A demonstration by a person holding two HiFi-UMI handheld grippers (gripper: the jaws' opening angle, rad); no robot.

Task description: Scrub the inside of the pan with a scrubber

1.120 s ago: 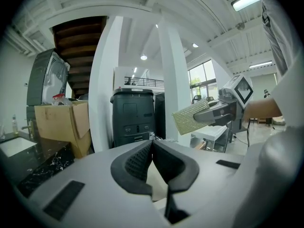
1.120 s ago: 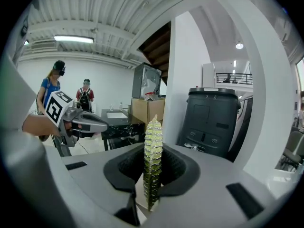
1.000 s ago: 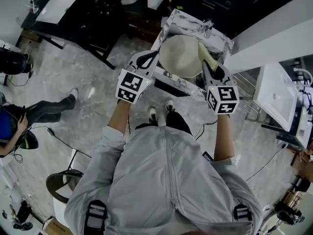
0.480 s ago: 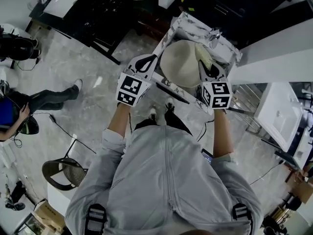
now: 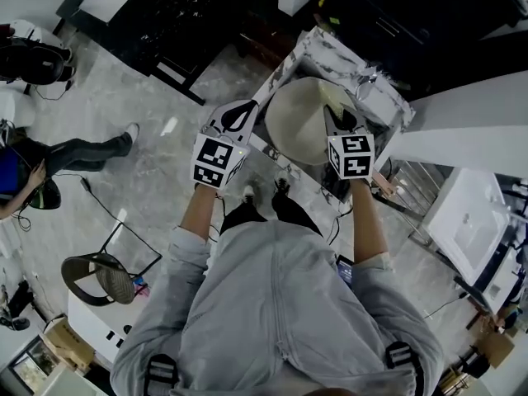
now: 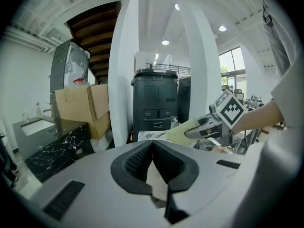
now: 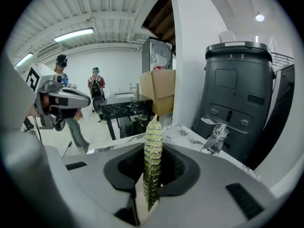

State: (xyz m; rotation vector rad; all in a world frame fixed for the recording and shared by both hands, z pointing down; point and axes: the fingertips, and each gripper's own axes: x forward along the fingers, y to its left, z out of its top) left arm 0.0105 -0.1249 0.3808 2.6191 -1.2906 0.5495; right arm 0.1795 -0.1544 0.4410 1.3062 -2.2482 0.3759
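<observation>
From the head view, a cream round pan (image 5: 295,115) is held over a marble sink counter (image 5: 307,46). My left gripper (image 5: 249,107) is at the pan's left edge. In the left gripper view its jaws (image 6: 152,148) are shut on a cream piece of the pan (image 6: 156,180). My right gripper (image 5: 332,115) is over the pan's right side, shut on a yellow-green scrubber (image 5: 337,97). The right gripper view shows this scrubber (image 7: 153,151) edge-on, upright between the jaws (image 7: 153,161). The scrubber (image 6: 182,130) also shows in the left gripper view. Whether it touches the pan is hidden.
A foil-wrapped faucet (image 7: 215,137) stands on the counter to the right. A dark bin (image 7: 236,103) is behind it, and a black marble table (image 7: 124,109) and a cardboard box (image 7: 161,90) are to the left. Someone sits at the left (image 5: 33,178), by a chair (image 5: 103,275).
My right gripper has carried the scrubber leftward from the pan's right rim over its inside. The left gripper keeps its hold. The head view has shifted a little.
</observation>
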